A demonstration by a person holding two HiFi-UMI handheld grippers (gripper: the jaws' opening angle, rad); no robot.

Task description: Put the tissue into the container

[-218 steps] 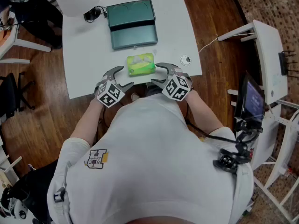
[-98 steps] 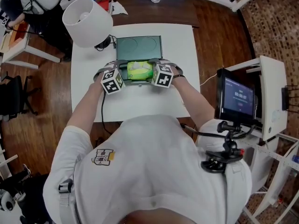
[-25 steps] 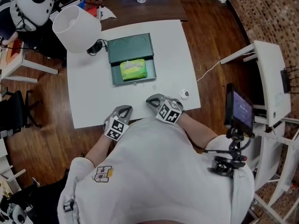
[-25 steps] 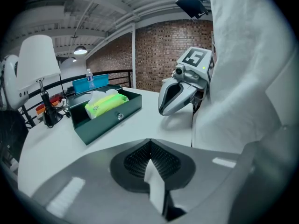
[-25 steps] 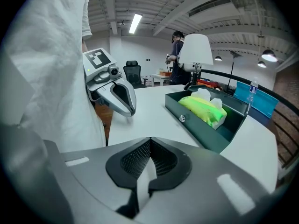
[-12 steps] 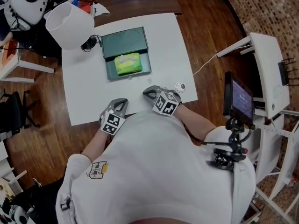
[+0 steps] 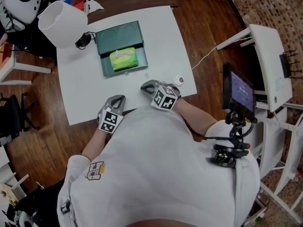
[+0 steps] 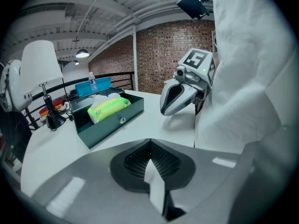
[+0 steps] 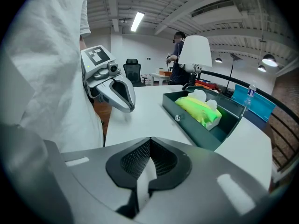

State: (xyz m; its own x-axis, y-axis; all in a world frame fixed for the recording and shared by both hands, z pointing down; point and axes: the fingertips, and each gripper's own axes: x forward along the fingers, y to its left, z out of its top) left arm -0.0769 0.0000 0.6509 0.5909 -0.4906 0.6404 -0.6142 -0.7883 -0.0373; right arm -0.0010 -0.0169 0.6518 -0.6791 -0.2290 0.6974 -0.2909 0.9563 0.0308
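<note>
Tissue [image 7: 124, 59] in container [image 7: 118, 33], ceiling lights [image 9: 137, 21], gripper views only

A white lamp [image 7: 60, 23] stands on the table [image 7: 163, 37] corner.

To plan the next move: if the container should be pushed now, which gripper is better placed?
Probably the right gripper: shut and empty, it lies nearer the container front than the left gripper. The tissue already lies inside.
</note>
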